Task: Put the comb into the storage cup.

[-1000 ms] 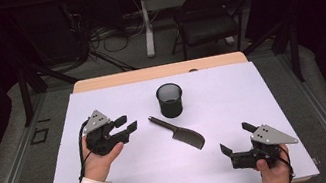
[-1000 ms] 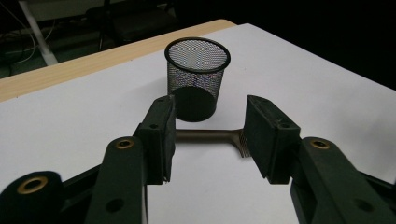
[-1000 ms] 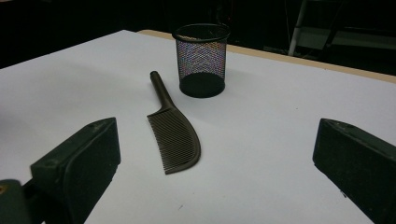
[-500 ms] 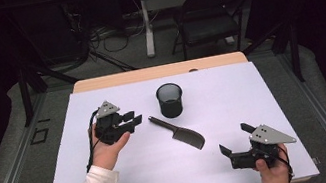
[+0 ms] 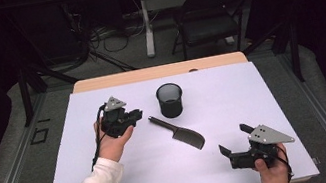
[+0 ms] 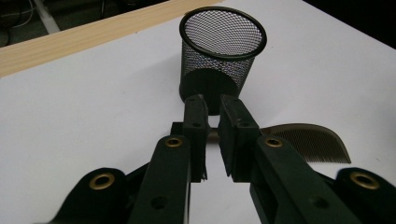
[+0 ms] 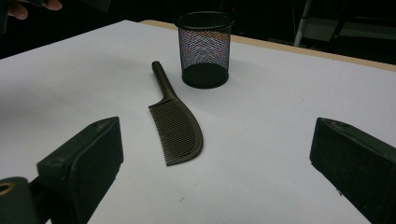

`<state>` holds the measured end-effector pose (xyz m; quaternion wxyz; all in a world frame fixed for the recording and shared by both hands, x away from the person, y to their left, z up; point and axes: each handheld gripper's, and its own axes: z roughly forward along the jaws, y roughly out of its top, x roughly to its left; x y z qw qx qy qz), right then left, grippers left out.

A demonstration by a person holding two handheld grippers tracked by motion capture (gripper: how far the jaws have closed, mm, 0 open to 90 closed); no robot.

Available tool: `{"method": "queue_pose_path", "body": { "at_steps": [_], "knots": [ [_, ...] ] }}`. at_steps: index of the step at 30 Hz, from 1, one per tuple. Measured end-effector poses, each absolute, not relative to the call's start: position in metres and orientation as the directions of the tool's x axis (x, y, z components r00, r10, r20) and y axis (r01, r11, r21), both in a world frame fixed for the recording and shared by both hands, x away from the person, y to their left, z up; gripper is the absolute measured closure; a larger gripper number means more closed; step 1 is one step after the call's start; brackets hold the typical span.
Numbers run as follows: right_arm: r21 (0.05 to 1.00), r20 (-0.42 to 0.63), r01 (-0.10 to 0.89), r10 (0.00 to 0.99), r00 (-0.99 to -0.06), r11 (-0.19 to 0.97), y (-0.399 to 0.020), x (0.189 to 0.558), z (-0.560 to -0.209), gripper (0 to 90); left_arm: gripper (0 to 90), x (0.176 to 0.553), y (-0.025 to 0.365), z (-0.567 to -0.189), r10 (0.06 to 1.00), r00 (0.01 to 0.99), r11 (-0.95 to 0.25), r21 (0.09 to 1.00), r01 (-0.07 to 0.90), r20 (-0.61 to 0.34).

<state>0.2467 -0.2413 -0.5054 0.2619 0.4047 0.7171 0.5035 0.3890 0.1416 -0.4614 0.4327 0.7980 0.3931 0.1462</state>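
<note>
The tabletop (image 5: pixel 254 101) is covered with a white sheet, and three things matter on it. The largest is the black mesh cup (image 5: pixel 170 100), which stands upright near the middle of the far edge. From the high view and the left gripper view I see nothing inside it; it looks empty.

Next is the dark comb (image 5: pixel 178 132). It lies flat in the middle of the tabletop, its handle end pointing to the cup and close beside the cup's base, its toothed blade pointing toward the near right corner.

The left hand-held gripper (image 5: pixel 137 114) is at the handle end of the comb. Its jaws have just been closing. In the left gripper view a narrow gap remains between the pads (image 6: pixel 195 122), and the comb handle (image 6: pixel 212 135) crosses just beyond that gap; I cannot see that the pads press on it, so I judge the handle is not yet grasped. The right hand-held gripper (image 5: pixel 234 142) rests near the near right corner, well apart from the comb, with its jaws wide and nothing between them.

I think the step in hand is the grasp of the comb handle, probably to put the comb into the cup. The next move calls for closing fully on the thin handle, then lifting without knocking the cup.
</note>
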Motion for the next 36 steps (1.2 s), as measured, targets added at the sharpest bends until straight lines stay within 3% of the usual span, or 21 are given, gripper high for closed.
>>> {"method": "queue_pose_path", "body": {
  "at_steps": [6,36],
  "knots": [
    [0.934,0.031,0.317,0.843,-0.536,0.168,-0.241,0.247,-0.506,2.8,90.0,0.394,0.134,-0.465,0.751,0.654,-0.338,0.8,0.496,-0.088],
    [0.931,0.029,0.321,0.841,-0.541,0.174,-0.241,0.248,-0.507,4.3,90.0,0.432,0.101,-0.499,0.777,0.627,-0.402,0.719,0.567,-0.06]
  ]
}}
